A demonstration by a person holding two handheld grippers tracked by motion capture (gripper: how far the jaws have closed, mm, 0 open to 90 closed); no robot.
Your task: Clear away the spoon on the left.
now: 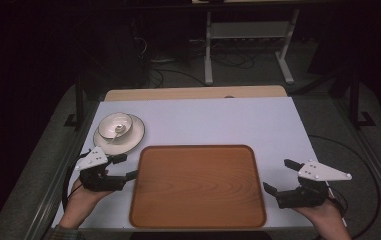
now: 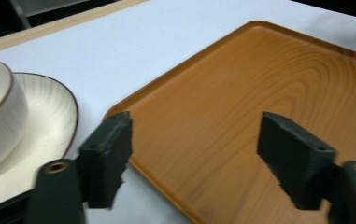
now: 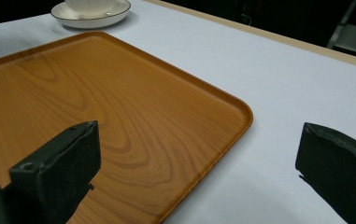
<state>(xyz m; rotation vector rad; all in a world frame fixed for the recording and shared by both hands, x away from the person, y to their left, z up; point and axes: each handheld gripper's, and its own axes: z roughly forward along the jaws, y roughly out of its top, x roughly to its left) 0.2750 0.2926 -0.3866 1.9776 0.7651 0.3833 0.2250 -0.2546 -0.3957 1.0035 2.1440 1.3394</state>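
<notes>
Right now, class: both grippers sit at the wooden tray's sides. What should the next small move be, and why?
Probably ease both inward and close on the rims. The left gripper and right gripper stand open, each straddling an edge of the empty tray without pressing on it.

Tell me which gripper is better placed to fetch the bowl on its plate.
Left. The left gripper sits open at the tray's left edge, just below the bowl and plate. The right gripper is across the tray, far from them.
</notes>
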